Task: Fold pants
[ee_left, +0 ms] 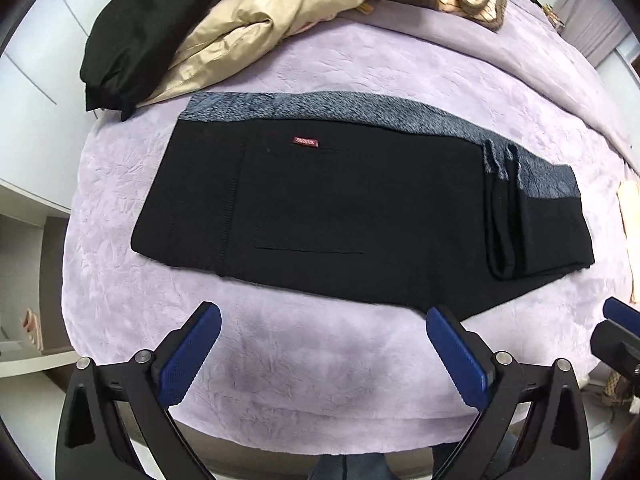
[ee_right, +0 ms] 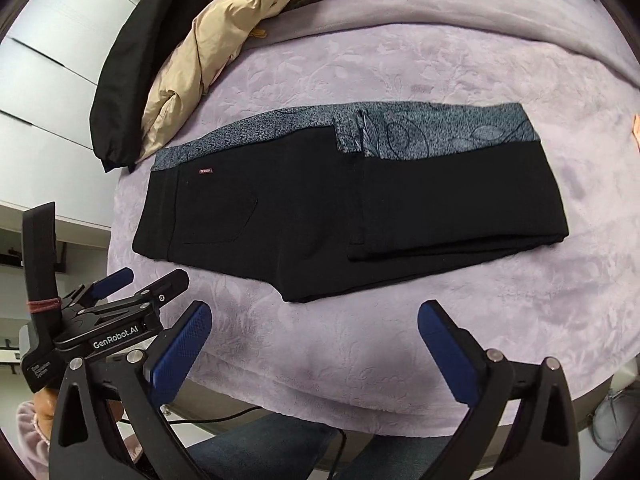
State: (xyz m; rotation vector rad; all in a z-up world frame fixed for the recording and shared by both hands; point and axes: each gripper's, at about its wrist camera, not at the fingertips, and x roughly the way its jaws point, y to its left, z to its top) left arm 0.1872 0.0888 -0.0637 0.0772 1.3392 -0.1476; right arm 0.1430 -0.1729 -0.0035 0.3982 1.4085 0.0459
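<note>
Pants (ee_left: 352, 208): lay folded once on bed (ee_left: 320, 360).
Left gripper (ee_left: 323, 344): spread wide, empty.
Right gripper (ee_right: 314, 340): spread wide, empty.
Next: probably grasp one end, fold across.

Each black-framed hand-held gripper, left (ee_left: 323, 322) and right (ee_right: 314, 318), carries blue textured finger pads (ee_right: 178, 354), silver screws and, on the left one, white "GenRobot.AI" lettering (ee_right: 115, 339).

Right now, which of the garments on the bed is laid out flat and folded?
The black pants with the grey patterned lining, nearest both open hand-held grippers. The beige jacket and black coat lie bunched behind them.
</note>
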